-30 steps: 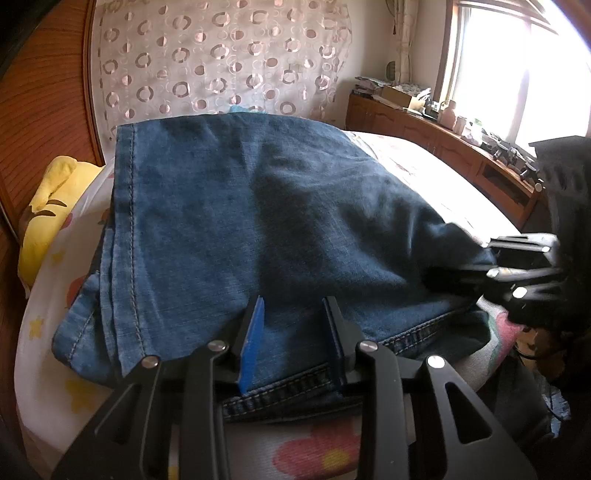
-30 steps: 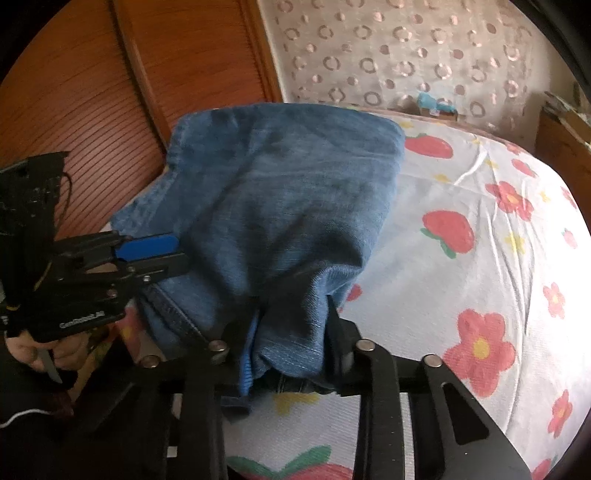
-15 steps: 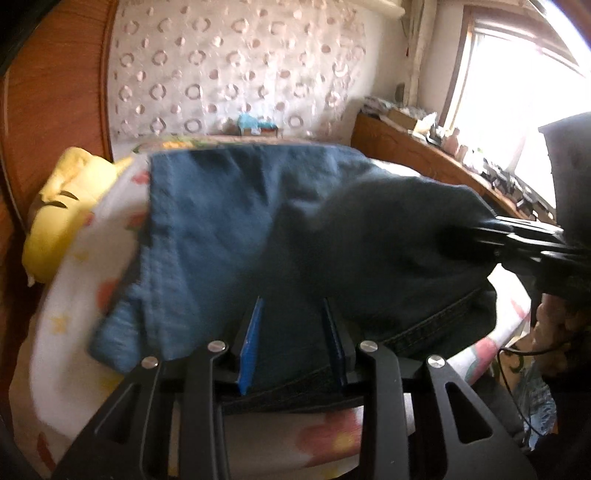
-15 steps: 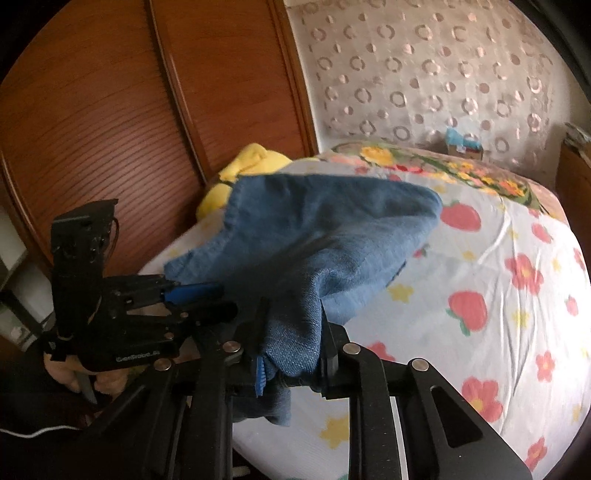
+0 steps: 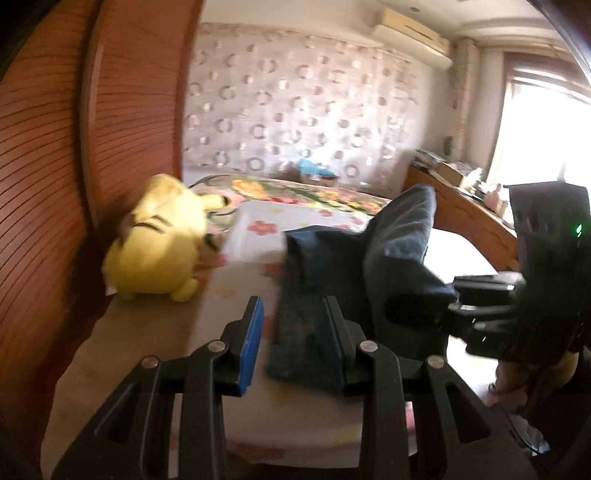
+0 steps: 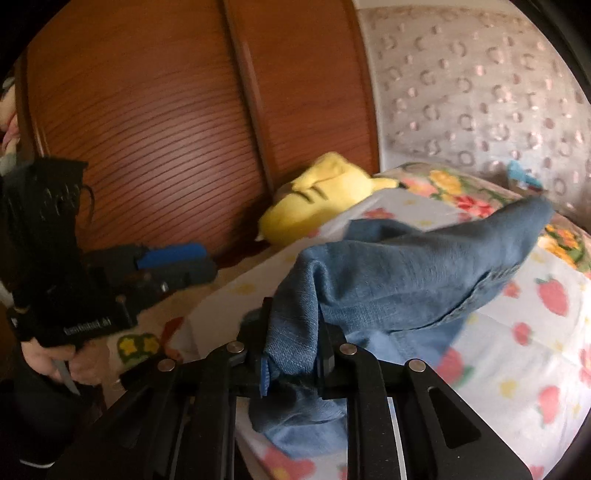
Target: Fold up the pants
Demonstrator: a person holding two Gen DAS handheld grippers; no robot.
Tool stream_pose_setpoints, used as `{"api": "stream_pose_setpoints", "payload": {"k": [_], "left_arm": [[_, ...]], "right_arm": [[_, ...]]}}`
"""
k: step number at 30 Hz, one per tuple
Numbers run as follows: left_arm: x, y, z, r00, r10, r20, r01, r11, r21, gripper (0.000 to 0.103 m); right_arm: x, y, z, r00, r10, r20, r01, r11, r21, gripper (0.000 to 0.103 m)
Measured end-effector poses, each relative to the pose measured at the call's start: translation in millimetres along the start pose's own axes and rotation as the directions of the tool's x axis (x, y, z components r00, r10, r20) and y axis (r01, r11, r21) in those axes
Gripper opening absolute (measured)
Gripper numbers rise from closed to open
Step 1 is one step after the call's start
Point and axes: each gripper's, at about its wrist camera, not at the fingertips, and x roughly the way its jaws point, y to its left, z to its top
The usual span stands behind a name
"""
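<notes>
The blue denim pants [image 6: 417,280] hang bunched and lifted above the bed [image 6: 532,350], a soft woven cloth with a stitched seam along one edge; one end rises to a point toward the far side of the bed while a lower fold trails on the sheet. The right gripper [image 6: 291,354] has a thick wad of denim between its black fingers [image 6: 327,350], which are closing on it and pinch the cloth. In the left wrist view the pants [image 5: 373,266] look darker, draped in a ridge from the right gripper [image 5: 424,310] down toward the left gripper [image 5: 295,332]. The left gripper's fingers, one with a blue pad [image 5: 251,343], stand partly apart; a strip of denim lies against the right-hand finger, and whether it is clamped cannot be told through the blur. A hand [image 6: 55,363] holds the left gripper's handle at the left edge of the right wrist view. The bed wears a white sheet printed with red flowers and strawberries. A yellow plush toy [image 5: 159,243] lies near the ribbed wooden wardrobe door [image 6: 155,122]. A curtain with ring patterns [image 5: 295,110] hangs behind the bed, an air conditioner [image 5: 413,29] is mounted above it, and a bright window [image 5: 546,122] stands at the right
</notes>
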Motion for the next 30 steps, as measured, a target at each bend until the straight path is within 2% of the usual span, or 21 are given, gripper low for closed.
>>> {"api": "stream_pose_setpoints", "payload": {"k": [3, 5, 9, 12, 14, 18, 22, 27, 30], "left_arm": [[-3.0, 20.2, -5.1, 0.999, 0.052, -0.002, -0.052, 0.998, -0.026, 0.031], [-3.2, 26.5, -8.3, 0.998, 0.061, -0.004, -0.061, 0.997, -0.039, 0.031], [-0.9, 32.1, -12.8, 0.998, 0.064, -0.009, -0.064, 0.997, -0.044, 0.031], [0.7, 26.1, -11.9, 0.998, 0.055, -0.007, -0.055, 0.998, -0.038, 0.031], [1.6, 18.3, -11.1, 0.999, 0.042, -0.005, -0.042, 0.999, -0.03, 0.031], [3.5, 7.2, -6.1, 1.0, 0.019, -0.004, -0.019, 1.0, -0.006, 0.031], [7.2, -6.2, 3.7, 1.0, -0.012, -0.002, 0.012, 1.0, 0.021, 0.031], [18.9, -30.5, 17.1, 0.998, -0.061, -0.009, 0.061, 0.996, 0.07, 0.031], [34.8, -39.4, 22.1, 0.997, -0.063, -0.036, 0.066, 0.993, 0.095, 0.031]], "right_arm": [[34.2, 6.5, -3.8, 0.997, 0.044, -0.069, -0.044, 0.999, 0.008, 0.015], [56.9, 7.9, -12.7, 0.99, 0.06, -0.131, -0.059, 0.998, 0.01, 0.014], [62.0, -1.0, -18.9, 0.987, 0.085, -0.134, -0.077, 0.995, 0.065, 0.016], [46.4, 0.5, -14.7, 0.989, 0.086, -0.117, -0.08, 0.995, 0.058, 0.032], [24.8, 4.5, -10.7, 0.995, 0.045, -0.086, -0.043, 0.999, 0.027, 0.048], [-20.0, -2.9, -4.8, 1.0, 0.002, -0.01, -0.002, 1.0, 0.015, 0.051], [-56.6, -32.0, -0.9, 0.993, -0.099, 0.06, 0.097, 0.995, 0.032, 0.053], [-59.3, -75.2, 5.1, 0.982, -0.184, 0.047, 0.181, 0.981, 0.07, 0.053], [-53.3, -99.6, 12.5, 0.983, -0.183, 0.035, 0.178, 0.978, 0.109, 0.054]]}}
